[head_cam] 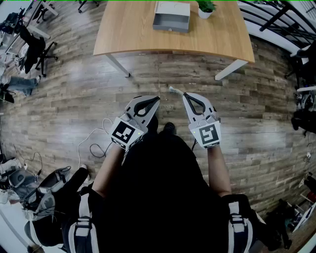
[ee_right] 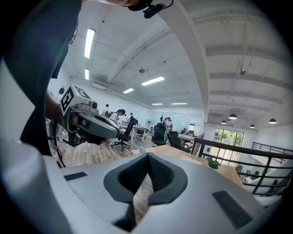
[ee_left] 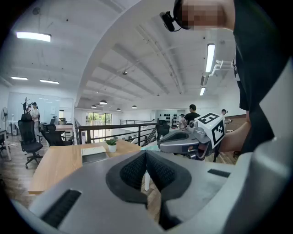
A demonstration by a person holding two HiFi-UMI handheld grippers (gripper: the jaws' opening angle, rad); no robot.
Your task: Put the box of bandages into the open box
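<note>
A grey open box (head_cam: pixel 171 16) rests on the far side of a wooden table (head_cam: pixel 148 34), beside a small potted plant (head_cam: pixel 206 8). I cannot make out a box of bandages in any view. Both grippers are held close to the person's body over the wooden floor, well short of the table. The left gripper (head_cam: pixel 157 99) is shut with nothing between its jaws, and so is the right gripper (head_cam: pixel 184 94). In the left gripper view the shut left gripper (ee_left: pixel 146 153) points towards the open box (ee_left: pixel 94 154) and the plant (ee_left: pixel 111 144). The right gripper view shows its own shut right gripper (ee_right: pixel 148 156) and the table (ee_right: pixel 229 172).
White cables (head_cam: pixel 94 141) lie on the floor at the left, near bags (head_cam: pixel 47 190). An office chair (head_cam: pixel 37 49) stands at the far left. A black railing (ee_left: pixel 114 130) runs behind the table. People (ee_right: pixel 167 123) and desks are far off.
</note>
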